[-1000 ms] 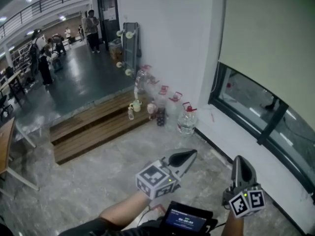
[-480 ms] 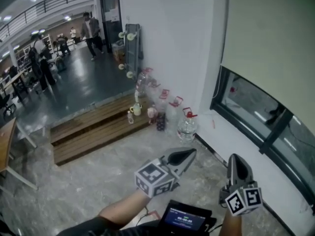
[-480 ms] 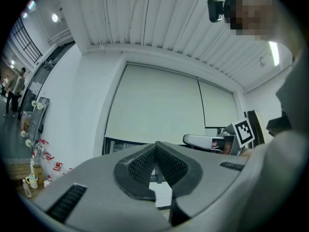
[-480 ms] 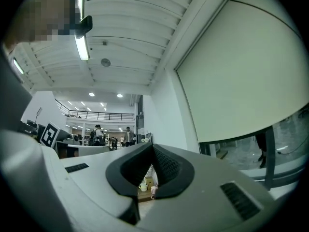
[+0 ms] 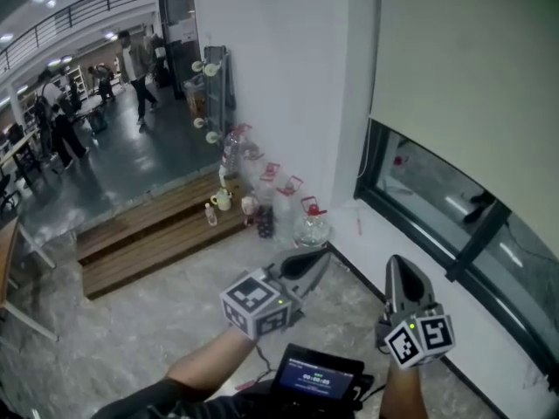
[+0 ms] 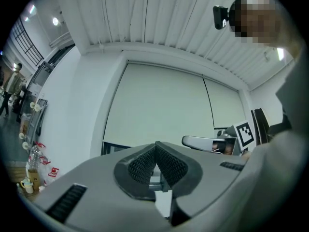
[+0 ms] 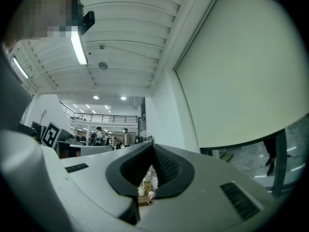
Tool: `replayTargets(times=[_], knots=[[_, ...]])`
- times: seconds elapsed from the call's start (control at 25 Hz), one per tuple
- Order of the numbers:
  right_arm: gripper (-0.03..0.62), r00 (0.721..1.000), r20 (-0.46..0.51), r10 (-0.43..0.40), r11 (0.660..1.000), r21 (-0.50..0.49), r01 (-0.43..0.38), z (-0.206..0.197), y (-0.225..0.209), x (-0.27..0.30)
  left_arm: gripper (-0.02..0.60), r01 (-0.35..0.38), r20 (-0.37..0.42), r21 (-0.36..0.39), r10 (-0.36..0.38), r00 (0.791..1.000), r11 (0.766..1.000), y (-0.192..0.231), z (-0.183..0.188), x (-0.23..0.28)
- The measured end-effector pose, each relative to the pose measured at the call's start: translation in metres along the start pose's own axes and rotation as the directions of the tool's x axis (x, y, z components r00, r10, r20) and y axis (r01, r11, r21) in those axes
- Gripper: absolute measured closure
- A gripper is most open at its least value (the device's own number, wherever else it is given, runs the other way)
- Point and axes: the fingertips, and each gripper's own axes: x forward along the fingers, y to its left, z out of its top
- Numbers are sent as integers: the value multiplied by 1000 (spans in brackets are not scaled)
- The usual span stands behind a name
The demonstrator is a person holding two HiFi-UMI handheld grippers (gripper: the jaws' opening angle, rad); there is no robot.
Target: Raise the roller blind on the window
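A: Light?
B: Dim indoors. Ceiling tube (image 7: 78,47), left of roller blind (image 7: 251,66), glows; no glare.
A: Sharpness?
B: Head view soft. Gripper views fisheye: black corners, edges bent.

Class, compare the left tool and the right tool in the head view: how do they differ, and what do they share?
The left tool slants toward the water bottles by the wall; the right tool points straight at the window sill. The left tool is nearer the wooden steps, the right tool nearer the window. Both are shut and empty.
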Motion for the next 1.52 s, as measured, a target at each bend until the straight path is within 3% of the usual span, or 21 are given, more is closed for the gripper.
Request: replayTargets(times=[0.4,0.92,1.52], knots=[[585,1000,-10,24,1000,12,-23,-4,-59,21,591,-49,-11,47,50,999,998,1,2,65],[585,997,-24,70,995,68,-68,-21,-100,52,591,-89,-49,42,91,995,995,20,-13,99],[585,999,-51,13,998,54,-10,-36,-138,163,591,-29,-26,7,29,999,1000,133,-13,152]])
